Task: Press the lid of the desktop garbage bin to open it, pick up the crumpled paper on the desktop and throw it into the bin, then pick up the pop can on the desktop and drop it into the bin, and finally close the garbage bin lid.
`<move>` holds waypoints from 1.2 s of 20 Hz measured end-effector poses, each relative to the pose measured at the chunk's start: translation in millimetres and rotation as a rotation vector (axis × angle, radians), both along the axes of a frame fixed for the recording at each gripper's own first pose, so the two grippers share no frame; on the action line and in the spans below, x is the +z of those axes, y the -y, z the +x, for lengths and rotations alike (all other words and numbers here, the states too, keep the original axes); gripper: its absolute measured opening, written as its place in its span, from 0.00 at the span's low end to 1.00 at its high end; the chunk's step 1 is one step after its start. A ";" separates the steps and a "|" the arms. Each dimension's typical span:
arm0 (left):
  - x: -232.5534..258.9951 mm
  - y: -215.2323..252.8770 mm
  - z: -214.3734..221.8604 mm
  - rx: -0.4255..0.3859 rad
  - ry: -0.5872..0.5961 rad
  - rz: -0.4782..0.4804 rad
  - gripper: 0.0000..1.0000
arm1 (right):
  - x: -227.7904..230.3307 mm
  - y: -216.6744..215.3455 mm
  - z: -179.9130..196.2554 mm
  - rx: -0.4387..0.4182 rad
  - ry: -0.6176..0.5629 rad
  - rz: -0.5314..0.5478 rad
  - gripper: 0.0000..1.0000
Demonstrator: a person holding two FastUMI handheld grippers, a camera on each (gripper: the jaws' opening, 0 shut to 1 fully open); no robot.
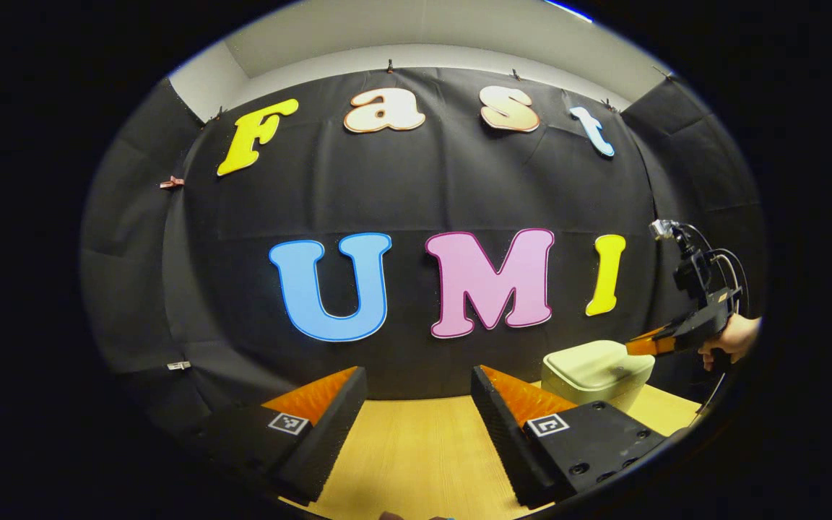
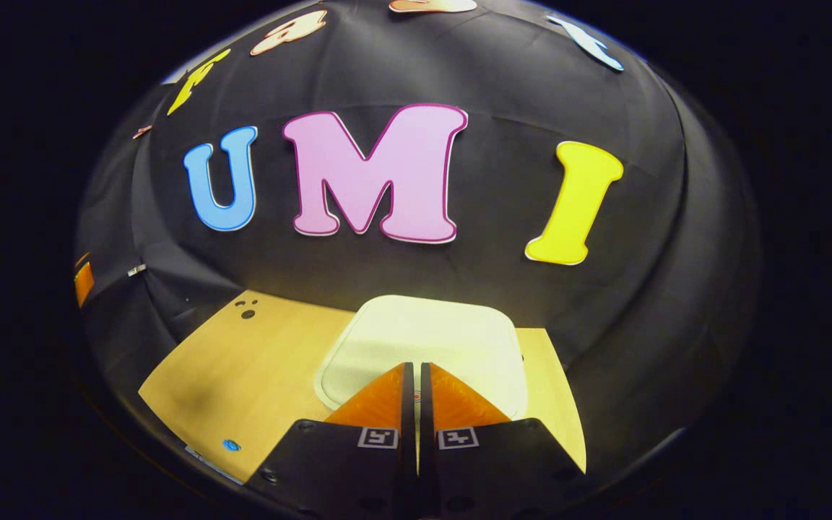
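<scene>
The cream desktop bin (image 1: 596,372) stands at the right of the wooden table with its lid (image 2: 423,332) down. In the left gripper view, my right gripper (image 1: 631,348) reaches in from the right, held by a hand (image 1: 734,338), with its tips just over the bin's top. In the right gripper view, my right gripper (image 2: 416,370) is shut with nothing between its fingers. Its tips are over the near half of the lid; I cannot tell whether they touch it. My left gripper (image 1: 419,383) is open and holds nothing, low over the table to the left of the bin.
The wooden table (image 1: 416,455) runs back to the black cloth wall right behind the bin. A few small holes (image 2: 246,313) sit in the table's far left corner. A small blue spot (image 2: 230,445) lies near the table's front edge.
</scene>
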State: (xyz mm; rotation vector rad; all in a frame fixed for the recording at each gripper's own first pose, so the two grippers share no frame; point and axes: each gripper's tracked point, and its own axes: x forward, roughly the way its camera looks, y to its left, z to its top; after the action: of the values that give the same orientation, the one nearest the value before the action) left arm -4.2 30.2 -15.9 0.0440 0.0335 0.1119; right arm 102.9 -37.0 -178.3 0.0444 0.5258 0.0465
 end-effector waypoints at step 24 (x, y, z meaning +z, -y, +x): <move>-5.6 -5.7 12.9 0.010 -0.004 0.003 0.94 | 8.1 7.5 4.5 -0.011 0.085 0.022 0.05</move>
State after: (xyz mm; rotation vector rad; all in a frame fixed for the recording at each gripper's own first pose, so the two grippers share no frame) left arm 8.7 36.0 -21.5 0.0468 0.0376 0.1219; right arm 107.5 -44.5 -170.2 0.0663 0.4399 0.0430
